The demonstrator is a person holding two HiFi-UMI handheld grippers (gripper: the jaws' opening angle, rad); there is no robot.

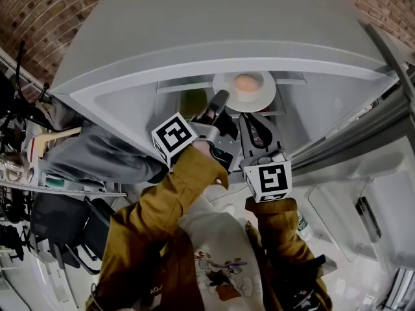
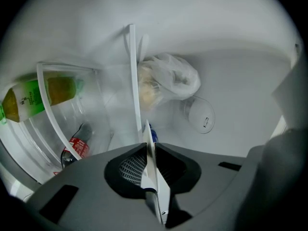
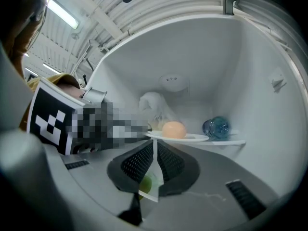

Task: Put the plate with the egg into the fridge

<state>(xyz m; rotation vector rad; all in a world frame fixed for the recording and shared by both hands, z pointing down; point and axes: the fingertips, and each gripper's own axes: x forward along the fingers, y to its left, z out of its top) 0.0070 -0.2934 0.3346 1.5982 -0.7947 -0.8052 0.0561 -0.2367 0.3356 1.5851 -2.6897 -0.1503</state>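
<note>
A white plate (image 1: 259, 100) with a pale orange egg (image 1: 245, 83) on it is inside the open fridge (image 1: 194, 37). My left gripper (image 1: 219, 102) is shut on the plate's near left rim. In the left gripper view the rim (image 2: 155, 182) shows edge-on, pinched between the jaws of the left gripper (image 2: 148, 150). In the right gripper view the plate (image 3: 192, 138) and egg (image 3: 173, 129) sit level over a white shelf (image 3: 231, 142). My right gripper (image 1: 249, 122) is just right of the left one and below the plate. The right gripper (image 3: 155, 148) is shut and holds nothing.
A blue bottle (image 3: 216, 127) lies on the shelf right of the plate, and a plastic bag (image 3: 154, 105) sits behind it. A green bottle (image 2: 33, 99) and a red-labelled bottle (image 2: 77, 147) are in a clear bin. The open fridge door (image 1: 363, 199) is at the right.
</note>
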